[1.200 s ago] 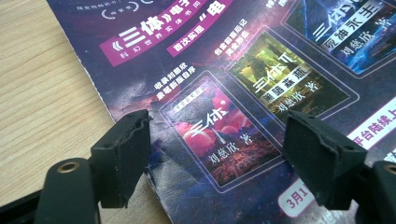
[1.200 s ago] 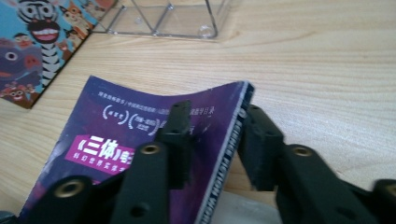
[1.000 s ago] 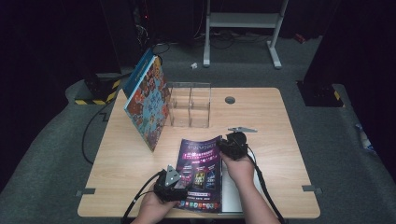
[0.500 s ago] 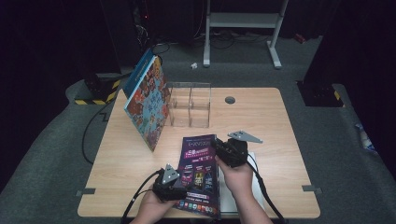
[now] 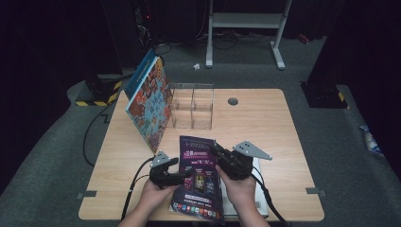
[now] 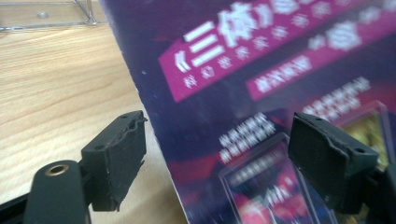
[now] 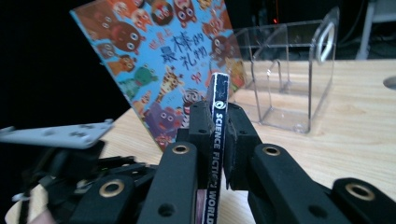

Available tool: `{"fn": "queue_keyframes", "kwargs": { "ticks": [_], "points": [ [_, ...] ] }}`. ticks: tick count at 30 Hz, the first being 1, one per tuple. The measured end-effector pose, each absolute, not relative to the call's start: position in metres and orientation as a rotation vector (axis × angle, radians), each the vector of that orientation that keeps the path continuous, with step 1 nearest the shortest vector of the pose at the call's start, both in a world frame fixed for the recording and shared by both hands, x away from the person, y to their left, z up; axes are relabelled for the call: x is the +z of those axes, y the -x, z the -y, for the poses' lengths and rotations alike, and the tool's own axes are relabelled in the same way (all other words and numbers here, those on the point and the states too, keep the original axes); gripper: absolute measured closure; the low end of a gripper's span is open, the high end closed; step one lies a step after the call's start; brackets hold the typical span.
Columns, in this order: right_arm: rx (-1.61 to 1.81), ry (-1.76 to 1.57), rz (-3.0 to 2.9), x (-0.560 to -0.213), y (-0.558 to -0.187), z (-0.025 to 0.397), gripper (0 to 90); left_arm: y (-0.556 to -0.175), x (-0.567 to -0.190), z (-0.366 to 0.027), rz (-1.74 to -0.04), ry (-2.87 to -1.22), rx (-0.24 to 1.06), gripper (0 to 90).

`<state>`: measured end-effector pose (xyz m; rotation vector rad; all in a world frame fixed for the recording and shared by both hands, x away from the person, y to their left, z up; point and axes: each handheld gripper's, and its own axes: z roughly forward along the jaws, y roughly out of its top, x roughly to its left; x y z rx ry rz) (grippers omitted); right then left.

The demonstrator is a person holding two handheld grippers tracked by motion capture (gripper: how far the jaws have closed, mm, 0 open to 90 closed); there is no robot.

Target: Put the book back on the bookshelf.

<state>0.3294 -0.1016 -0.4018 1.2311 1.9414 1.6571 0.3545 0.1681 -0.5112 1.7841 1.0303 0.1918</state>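
Tongs in the right hand [image 5: 222, 160] are seen pinching a dark purple magazine [image 5: 198, 177] along its right edge near the spine; in the right gripper view the two black jaws are pressed flat against either side of the spine [image 7: 217, 135], on which white lettering reading "SCIENCE FICTION WORLD" can be made out; the magazine is thus held edge-on to that camera. Left tongs [image 5: 182, 176] are held at the magazine's left edge with the jaws spread wide; in the left gripper view one jaw is seen over the bare wooden surface [image 6: 60, 93] and the other over the printed cover [image 6: 261, 93], and whether either pad touches the cover cannot be told. In the high view the magazine is found at the near middle of the surface [image 5: 283, 142], between the two hands, its far end lifted and its near end reaching the edge of the surface; something white [image 5: 257, 189] is partly covered beneath it and the right hand. Farther back, a clear acrylic holder [image 5: 192, 107] with compartments is stood upright; a colourful picture book [image 5: 150, 101] is leaned tilted just beside the holder's left side.
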Motion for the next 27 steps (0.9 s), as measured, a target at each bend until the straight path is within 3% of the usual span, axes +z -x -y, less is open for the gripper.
{"fn": "queue_keyframes", "kwargs": {
  "ticks": [9, 12, 21, 27],
  "points": [
    [1.684, -1.166, -1.931, -0.399, -0.32, 0.101, 82.9, -0.368, -0.521, -0.17, -1.022, -1.703, -0.075, 22.0],
    [1.684, -1.159, -1.933, -0.399, -0.319, 0.101, 83.0, -0.367, -0.52, -0.171, -1.016, -1.721, -0.053, 26.0],
    [1.71, -1.141, -1.924, -0.397, -0.317, 0.1, 83.1, -0.351, -0.503, -0.18, -1.024, -1.695, 0.127, 60.9],
    [1.711, -1.131, -1.911, -0.395, -0.317, 0.099, 83.1, -0.339, -0.49, -0.182, -0.992, -1.686, 0.235, 74.7]
  ]
}}
